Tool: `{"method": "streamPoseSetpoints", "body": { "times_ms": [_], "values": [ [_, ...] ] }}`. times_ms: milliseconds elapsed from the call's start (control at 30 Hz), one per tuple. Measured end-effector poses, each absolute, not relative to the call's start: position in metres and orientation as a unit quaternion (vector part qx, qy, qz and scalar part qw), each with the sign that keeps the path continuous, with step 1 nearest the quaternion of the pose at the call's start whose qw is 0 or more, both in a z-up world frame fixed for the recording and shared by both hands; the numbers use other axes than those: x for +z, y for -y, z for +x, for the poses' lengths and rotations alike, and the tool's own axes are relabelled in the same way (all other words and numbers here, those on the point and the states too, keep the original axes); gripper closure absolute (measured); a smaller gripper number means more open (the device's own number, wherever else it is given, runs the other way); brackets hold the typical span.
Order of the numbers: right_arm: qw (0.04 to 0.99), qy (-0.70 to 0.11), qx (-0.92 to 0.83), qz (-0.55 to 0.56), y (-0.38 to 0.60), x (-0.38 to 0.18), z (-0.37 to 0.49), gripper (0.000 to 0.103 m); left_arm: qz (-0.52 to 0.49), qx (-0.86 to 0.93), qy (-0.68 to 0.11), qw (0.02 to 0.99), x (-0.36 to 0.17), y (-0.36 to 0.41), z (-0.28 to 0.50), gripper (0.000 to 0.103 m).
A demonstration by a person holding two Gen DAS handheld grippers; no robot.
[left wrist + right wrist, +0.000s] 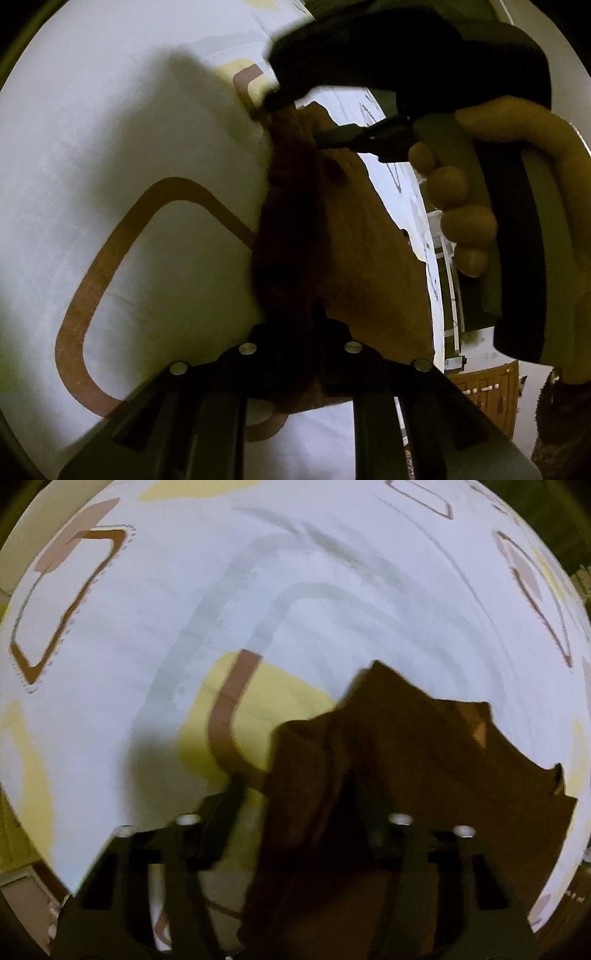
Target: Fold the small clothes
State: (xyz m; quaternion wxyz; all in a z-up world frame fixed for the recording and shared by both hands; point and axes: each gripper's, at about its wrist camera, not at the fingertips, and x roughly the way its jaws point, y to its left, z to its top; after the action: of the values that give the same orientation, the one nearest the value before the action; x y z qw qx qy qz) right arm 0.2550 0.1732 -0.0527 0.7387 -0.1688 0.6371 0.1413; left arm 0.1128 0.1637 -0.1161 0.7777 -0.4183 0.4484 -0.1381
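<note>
Left gripper (295, 314) pinching brown cloth (369, 240); right gripper (295, 794) gripping it too, hand (517, 155) only in left view.

Dim, yellowish light, hard dark shadows, heavy fisheye bending and black corners, motion blur in the right view.

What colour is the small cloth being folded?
The cloth is brown, plain, with no print visible. It shows best in the right wrist view.
</note>
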Motion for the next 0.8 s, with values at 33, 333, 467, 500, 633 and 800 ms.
{"method": "streamPoseSetpoints", "body": {
  "times_ms": [33, 333, 467, 500, 633, 800],
  "values": [
    [0.74, -0.634, 0.137, -0.177, -0.173, -0.053, 0.255, 0.078, -0.418, -0.139, -0.449, 0.778, -0.116, -0.163, 0.113, 0.091],
    [0.754, -0.625, 0.177, -0.098, -0.134, -0.021, 0.264, 0.093, -0.362, -0.118, -0.458, 0.803, -0.089, -0.145, 0.109, 0.094],
    [0.761, -0.614, 0.199, -0.062, -0.11, 0.005, 0.268, 0.093, -0.347, -0.119, -0.454, 0.812, -0.062, -0.132, 0.107, 0.094],
    [0.763, -0.611, 0.204, -0.051, -0.102, 0.012, 0.266, 0.093, -0.344, -0.12, -0.456, 0.812, -0.057, -0.128, 0.107, 0.094],
    [0.77, -0.598, 0.221, -0.019, -0.071, 0.04, 0.27, 0.093, -0.32, -0.125, -0.46, 0.819, -0.033, -0.115, 0.111, 0.094],
    [0.782, -0.576, 0.235, 0.033, -0.019, 0.07, 0.27, 0.094, -0.28, -0.136, -0.459, 0.832, -0.002, -0.09, 0.115, 0.094]
  ]
}}
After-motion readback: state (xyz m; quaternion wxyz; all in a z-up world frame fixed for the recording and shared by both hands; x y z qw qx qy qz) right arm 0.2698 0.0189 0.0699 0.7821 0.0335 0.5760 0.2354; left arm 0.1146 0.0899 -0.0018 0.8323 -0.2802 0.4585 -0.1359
